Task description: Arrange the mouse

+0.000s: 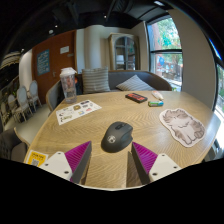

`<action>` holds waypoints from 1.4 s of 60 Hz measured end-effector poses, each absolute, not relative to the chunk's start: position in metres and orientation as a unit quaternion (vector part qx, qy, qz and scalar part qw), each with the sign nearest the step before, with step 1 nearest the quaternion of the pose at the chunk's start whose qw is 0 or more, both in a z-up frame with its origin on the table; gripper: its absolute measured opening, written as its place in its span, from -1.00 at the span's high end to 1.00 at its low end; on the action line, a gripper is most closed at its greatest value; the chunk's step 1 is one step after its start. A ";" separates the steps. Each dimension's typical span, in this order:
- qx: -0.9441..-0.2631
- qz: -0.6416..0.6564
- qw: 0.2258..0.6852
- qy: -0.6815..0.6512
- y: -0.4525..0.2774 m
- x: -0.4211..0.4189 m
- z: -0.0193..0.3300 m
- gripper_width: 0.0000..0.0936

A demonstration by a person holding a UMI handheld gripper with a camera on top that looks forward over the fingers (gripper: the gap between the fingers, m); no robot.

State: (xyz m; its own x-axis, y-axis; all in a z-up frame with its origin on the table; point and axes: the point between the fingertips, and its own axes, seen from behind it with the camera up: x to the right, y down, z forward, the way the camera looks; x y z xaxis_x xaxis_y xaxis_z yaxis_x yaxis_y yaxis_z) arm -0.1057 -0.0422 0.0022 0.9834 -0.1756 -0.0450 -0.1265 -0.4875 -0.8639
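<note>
A dark grey computer mouse (117, 135) lies on the round wooden table (110, 112), just ahead of my fingertips and roughly centred between them. My gripper (112, 158) is open, with the magenta pads (76, 157) facing each other across a wide gap. Nothing is held between the fingers. A cat-shaped mouse mat (183, 125) with a white and grey pattern lies on the table to the right of the mouse.
A printed paper sheet (77, 110) lies left of the mouse. A red-brown wallet-like object (135, 97) and a green object (156, 102) lie at the table's far side. A yellow item (36, 157) sits by the left finger. A sofa (110, 82) stands beyond the table.
</note>
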 end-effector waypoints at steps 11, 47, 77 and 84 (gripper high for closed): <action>-0.891 -0.069 0.439 0.088 0.001 -0.078 -0.019 -0.78; -0.880 -0.099 0.456 0.082 0.021 -0.018 0.035 0.20; -0.900 -0.120 0.405 0.111 -0.016 0.232 -0.016 0.13; -0.890 -0.129 0.416 0.132 -0.014 0.241 -0.015 -0.22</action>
State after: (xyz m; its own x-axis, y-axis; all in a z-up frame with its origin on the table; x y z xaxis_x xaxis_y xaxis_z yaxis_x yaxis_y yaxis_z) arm 0.2410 -0.0138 -0.0148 0.9319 -0.3427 0.1186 -0.1286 -0.6181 -0.7755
